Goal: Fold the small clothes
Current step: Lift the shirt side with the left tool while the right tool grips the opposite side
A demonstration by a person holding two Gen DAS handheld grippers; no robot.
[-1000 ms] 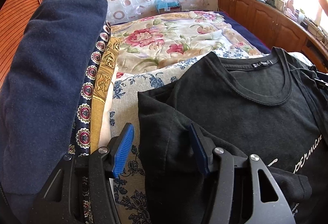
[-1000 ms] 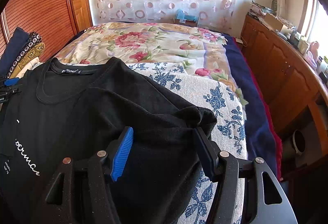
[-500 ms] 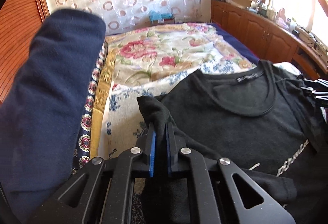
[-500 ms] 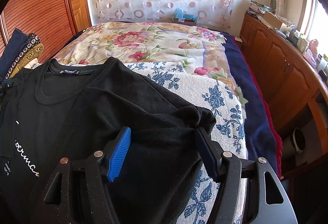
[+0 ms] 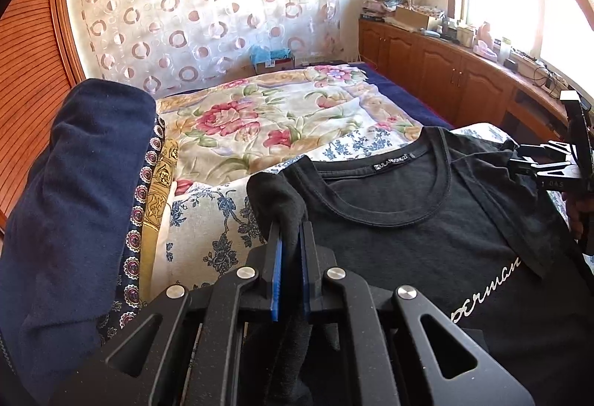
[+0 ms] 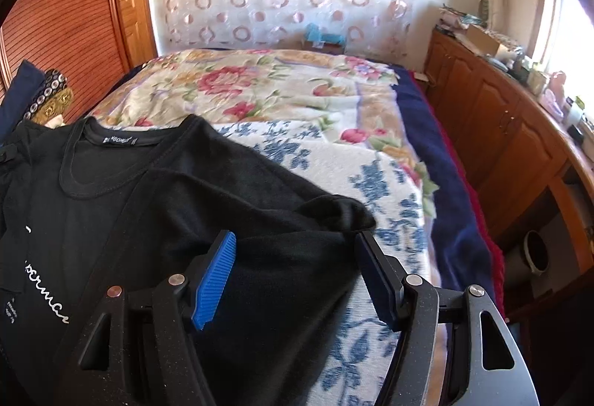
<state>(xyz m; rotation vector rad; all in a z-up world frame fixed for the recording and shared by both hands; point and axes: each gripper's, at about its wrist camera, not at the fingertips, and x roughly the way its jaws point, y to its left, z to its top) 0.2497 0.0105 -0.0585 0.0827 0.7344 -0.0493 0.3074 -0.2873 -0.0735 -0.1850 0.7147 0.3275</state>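
We see a black T-shirt (image 5: 427,239) lying flat on a blue flowered cover (image 5: 208,231) on the bed. Our left gripper (image 5: 291,257) is pinched tight on a bunched-up bit of the shirt's left edge, with the cloth squeezed between the blue pads. Our right gripper (image 6: 297,268) has its jaws wide apart over the shirt's other side, where a sleeve is folded in. The pads do not press the cloth.

The left view shows us things the right view does not show well: a big dark blue roll of cloth (image 5: 74,201) just beside the shirt, and patterned cloths (image 5: 148,190) tucked next to it. It also shows the right gripper at the far edge. The right view shows us the floor by the wooden cupboards (image 6: 501,131), with a grey pot (image 6: 534,253) there.

White curly letters on the shirt read "perman" in the left view. The neck tag (image 5: 393,162) has tiny white letters we cannot read.
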